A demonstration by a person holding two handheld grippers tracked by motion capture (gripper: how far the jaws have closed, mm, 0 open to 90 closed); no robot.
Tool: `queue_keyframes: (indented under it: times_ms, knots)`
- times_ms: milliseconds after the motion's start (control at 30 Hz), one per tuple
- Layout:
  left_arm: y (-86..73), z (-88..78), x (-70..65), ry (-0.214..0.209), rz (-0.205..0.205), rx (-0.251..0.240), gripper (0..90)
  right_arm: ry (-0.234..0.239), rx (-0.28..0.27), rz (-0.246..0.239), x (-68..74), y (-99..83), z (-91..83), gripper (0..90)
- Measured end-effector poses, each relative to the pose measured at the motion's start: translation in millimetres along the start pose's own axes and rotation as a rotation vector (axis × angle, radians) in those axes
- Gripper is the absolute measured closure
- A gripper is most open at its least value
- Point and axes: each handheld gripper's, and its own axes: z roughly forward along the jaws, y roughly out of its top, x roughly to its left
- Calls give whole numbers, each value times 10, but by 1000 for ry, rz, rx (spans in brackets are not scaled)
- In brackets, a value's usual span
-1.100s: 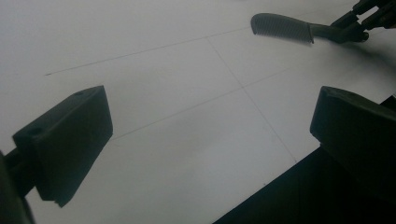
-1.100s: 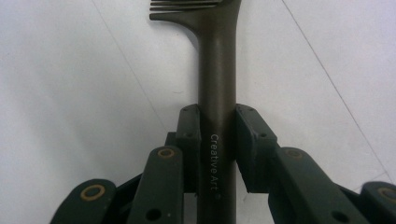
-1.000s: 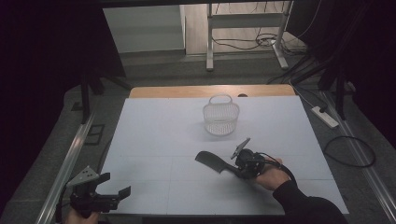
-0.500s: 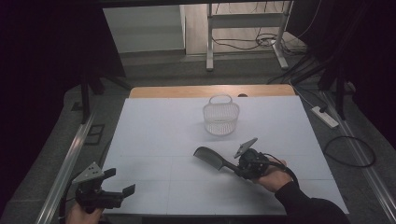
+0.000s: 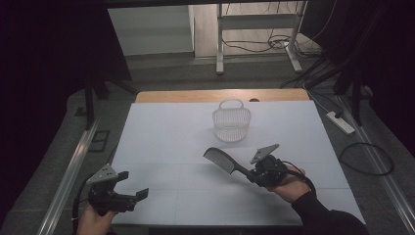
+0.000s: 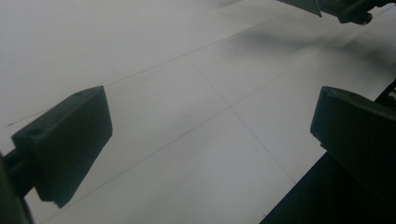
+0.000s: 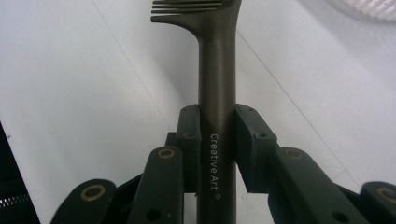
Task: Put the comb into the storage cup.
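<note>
Your right gripper [image 5: 255,175] is clamped on the handle of the dark plastic comb [image 5: 223,161], holding it off the white table [image 5: 166,142], just near of the white wire basket [image 5: 231,122]. Your left gripper [image 5: 133,191], jaws apart and empty, hovers at the near left corner.

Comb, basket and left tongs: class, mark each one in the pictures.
comb [image 5: 219,159], high view, on its toothed head.
basket [image 5: 231,128], high view, on its ribbed side wall.
left tongs [image 5: 132,184], high view, midway between the open tips.
</note>
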Motion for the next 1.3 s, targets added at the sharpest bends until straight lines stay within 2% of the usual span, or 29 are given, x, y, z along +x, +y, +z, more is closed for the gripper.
queue_keyframes:
  times_ms: [267, 367, 900, 1300]
  knots:
    - [165, 131, 9, -24, -6, -8, 0, -15, -47, -4, 21, 17, -45, 723]
    - [248, 201, -15, -30, 14, 7, 0, -29, -72, 2, 33, 20, -78, 723]
    - [597, 508, -135, -99, 47, 24, 0, -58, -148, 12, 54, 18, -180, 723]
    - [848, 661, -193, -133, 54, 7, 0, -83, -200, 19, 67, 26, -230, 722]
